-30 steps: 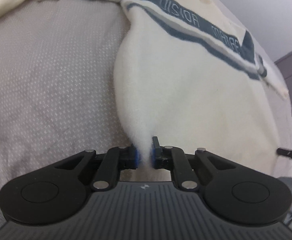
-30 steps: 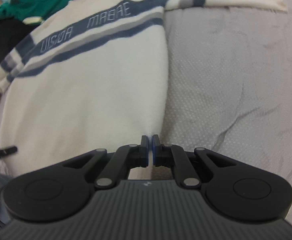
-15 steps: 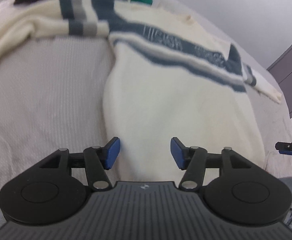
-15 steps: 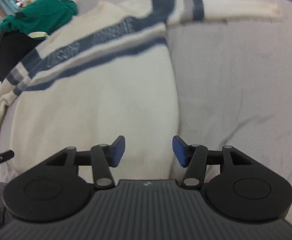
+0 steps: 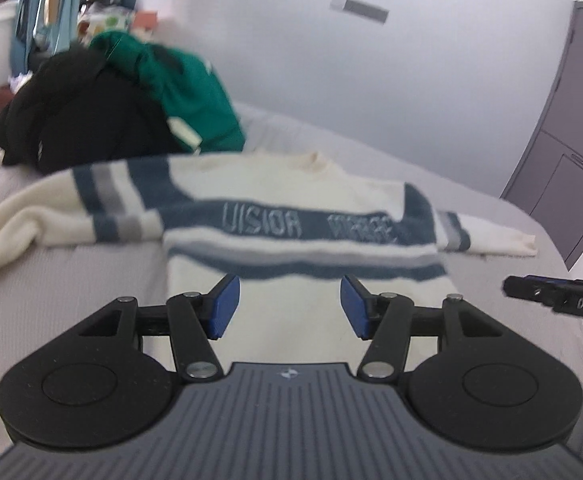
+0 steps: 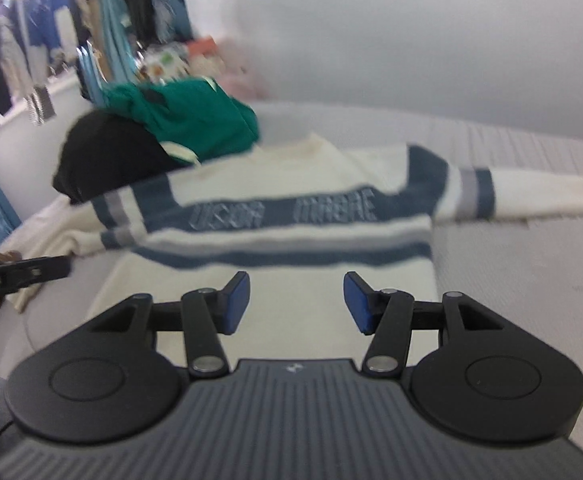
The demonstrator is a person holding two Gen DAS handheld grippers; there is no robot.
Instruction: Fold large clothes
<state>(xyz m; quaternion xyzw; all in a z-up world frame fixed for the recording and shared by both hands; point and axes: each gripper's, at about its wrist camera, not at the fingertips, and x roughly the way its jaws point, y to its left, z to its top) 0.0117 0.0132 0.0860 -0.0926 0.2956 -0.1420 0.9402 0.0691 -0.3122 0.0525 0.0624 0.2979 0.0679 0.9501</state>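
Grey textured bed (image 5: 71, 288) w/ cream striped sweater (image 5: 291, 216) spread flat. Black garment (image 5: 87, 116) & green garment (image 5: 187, 92) heaped behind, touching sweater.

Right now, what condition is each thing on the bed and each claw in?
Left claw: open, empty.
Right claw: open, empty.
Cream sweater: spread flat on the bed, sleeves out, unfolded.
Green garment: crumpled on the black one.
Black garment: heaped.
Door: shut.

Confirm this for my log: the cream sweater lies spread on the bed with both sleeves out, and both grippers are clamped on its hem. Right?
Not quite. The left gripper and right gripper are both open, holding nothing, as each wrist view shows. The cream sweater does lie spread on the bed, sleeves out.
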